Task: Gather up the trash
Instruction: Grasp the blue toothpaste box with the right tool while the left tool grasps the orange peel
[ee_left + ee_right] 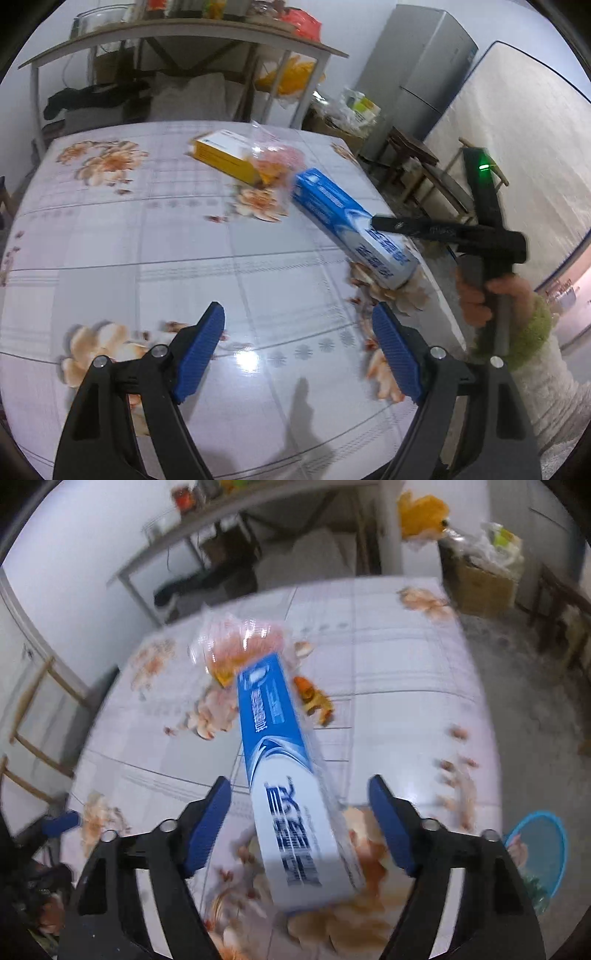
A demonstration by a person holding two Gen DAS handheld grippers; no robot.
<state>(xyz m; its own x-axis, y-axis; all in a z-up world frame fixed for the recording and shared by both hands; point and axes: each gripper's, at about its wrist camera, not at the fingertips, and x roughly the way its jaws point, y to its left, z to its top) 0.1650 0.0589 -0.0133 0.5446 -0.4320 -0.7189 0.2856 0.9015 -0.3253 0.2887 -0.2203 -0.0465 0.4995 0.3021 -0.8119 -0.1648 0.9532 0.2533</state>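
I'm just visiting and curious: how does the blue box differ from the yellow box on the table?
The blue box is long and slim; the yellow box looks shorter and broader. The blue box sits between the right gripper's fingers at the near table edge, while the yellow box lies untouched farther back. A crumpled clear wrapper rests against the yellow box, not on the blue one. Both are cardboard cartons.

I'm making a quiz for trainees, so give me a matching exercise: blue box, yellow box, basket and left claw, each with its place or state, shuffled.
Things:
1 blue box
2 yellow box
3 basket
4 left claw

Places or states:
A down beside the table
B open, empty
C far on the table, by a plastic bag
D between the right claw's pads

Pairs: 1-D, 2-C, 3-A, 4-B
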